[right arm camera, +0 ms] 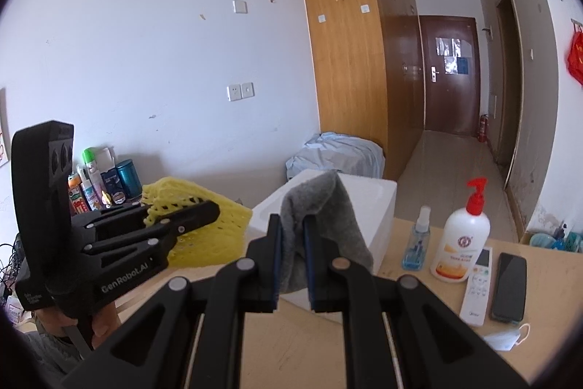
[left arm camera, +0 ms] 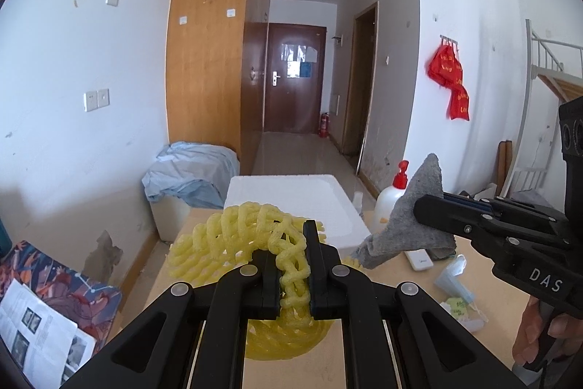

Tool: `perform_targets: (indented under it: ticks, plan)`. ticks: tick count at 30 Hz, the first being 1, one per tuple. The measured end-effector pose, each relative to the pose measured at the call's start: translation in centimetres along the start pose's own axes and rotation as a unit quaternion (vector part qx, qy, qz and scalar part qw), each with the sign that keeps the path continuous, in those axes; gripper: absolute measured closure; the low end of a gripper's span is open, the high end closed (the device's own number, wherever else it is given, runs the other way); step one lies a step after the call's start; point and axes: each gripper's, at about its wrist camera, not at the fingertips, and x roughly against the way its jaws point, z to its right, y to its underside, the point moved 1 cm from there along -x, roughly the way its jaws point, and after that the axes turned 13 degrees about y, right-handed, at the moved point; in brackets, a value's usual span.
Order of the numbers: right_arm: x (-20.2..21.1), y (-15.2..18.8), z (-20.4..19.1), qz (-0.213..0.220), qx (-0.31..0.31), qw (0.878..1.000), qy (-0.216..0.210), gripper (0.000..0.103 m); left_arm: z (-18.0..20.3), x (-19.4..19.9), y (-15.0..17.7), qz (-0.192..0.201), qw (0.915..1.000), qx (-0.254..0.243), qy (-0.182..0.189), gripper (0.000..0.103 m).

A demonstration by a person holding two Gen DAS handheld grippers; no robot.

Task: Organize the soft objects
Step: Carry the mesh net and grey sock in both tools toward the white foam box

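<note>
Item one: yellow foam fruit net (left arm camera: pixel 255 243), clenched in the left tool (left arm camera: pixel 291 265) and lifted above the table (left arm camera: pixel 473 265); only a few strands sit between the pads, so it could tear or slip free. Item two: grey cloth (right arm camera: pixel 320 225), pinched in the right tool (right arm camera: pixel 291 243) just before the white foam box (right arm camera: pixel 379 203); its drooping end could snag the box rim. Nearby pump bottle (right arm camera: pixel 462 243) risks toppling on a wide swing.

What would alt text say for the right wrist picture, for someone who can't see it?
The right tool is shut on a grey cloth above a wooden table. To its left, the left tool grips yellow foam netting. A white foam box, pump bottle, spray bottle, remote and phone are on the table.
</note>
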Motion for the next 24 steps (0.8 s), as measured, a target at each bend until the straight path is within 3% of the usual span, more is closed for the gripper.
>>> perform_targets:
  ticks: [24]
  plan:
    - [-5.4, -3.4, 1.6, 0.020, 0.028, 0.999, 0.005, 0.089, -1.3, -5.7, -4.5, 0.000, 1.0000, -0.007, 0.004, 0.093]
